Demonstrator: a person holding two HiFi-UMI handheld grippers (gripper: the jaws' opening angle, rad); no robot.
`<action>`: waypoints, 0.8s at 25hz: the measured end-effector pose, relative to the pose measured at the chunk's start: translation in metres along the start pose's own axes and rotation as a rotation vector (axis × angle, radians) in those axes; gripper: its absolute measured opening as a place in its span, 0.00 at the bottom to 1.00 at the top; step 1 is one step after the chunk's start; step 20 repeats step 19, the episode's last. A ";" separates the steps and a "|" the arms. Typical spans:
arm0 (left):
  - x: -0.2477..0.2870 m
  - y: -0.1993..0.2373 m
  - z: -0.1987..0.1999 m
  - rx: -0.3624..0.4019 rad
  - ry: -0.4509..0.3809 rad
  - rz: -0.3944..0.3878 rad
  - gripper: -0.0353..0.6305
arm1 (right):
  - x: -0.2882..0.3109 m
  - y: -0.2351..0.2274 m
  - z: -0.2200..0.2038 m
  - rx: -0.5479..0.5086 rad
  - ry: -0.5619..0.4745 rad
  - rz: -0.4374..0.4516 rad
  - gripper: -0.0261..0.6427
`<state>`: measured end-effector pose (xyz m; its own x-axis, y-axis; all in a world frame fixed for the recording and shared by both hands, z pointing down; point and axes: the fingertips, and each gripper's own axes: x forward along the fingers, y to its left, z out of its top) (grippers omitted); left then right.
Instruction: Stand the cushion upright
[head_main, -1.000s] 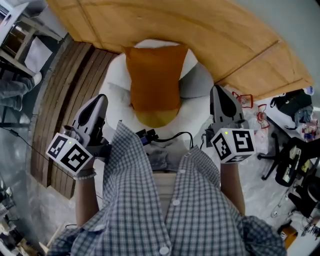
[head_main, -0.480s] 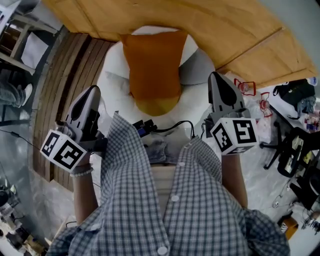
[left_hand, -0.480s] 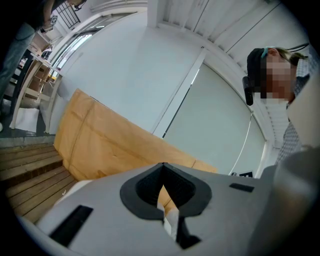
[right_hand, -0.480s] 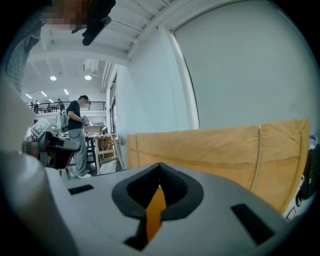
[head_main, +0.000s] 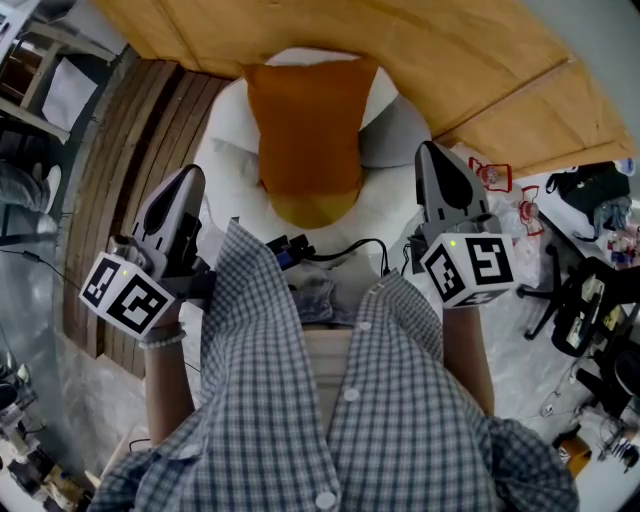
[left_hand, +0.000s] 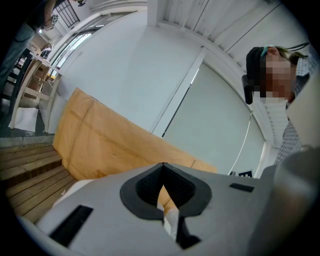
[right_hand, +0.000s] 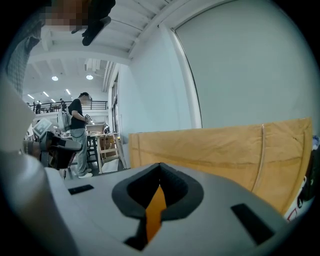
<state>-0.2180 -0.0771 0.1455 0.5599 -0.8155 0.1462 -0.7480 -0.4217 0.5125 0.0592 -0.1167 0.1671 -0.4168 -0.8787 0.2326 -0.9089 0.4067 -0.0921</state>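
An orange cushion (head_main: 305, 130) leans against the back of a round white seat (head_main: 225, 150), with a yellow edge (head_main: 312, 212) showing below it. My left gripper (head_main: 190, 172) hovers at the seat's left side, shut and empty. My right gripper (head_main: 432, 150) hangs at the seat's right side, also shut and empty. Neither touches the cushion. In the left gripper view the closed gripper (left_hand: 162, 165) points past the seat toward a tan panel (left_hand: 110, 145). In the right gripper view a strip of the orange cushion (right_hand: 156, 210) shows under the closed gripper (right_hand: 160, 165).
A tan padded panel (head_main: 400, 50) stands behind the seat. Wooden slats (head_main: 130, 150) lie to the left, and a black office chair (head_main: 590, 310) and clutter to the right. A black cable (head_main: 340, 250) runs over the seat's front. A person (right_hand: 77, 135) stands far off by tables.
The head view has shifted slightly. Both grippers stay shut beside the seat and the cushion has not moved.
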 end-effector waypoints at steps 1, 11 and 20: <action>0.000 0.000 0.000 0.000 0.000 -0.001 0.06 | 0.000 0.000 0.000 -0.001 0.002 0.002 0.05; 0.002 -0.003 -0.003 -0.004 0.007 -0.007 0.06 | 0.000 0.002 0.000 -0.002 0.009 0.008 0.05; 0.002 -0.002 -0.004 -0.005 0.008 -0.011 0.06 | 0.001 0.005 -0.002 -0.006 0.013 0.015 0.05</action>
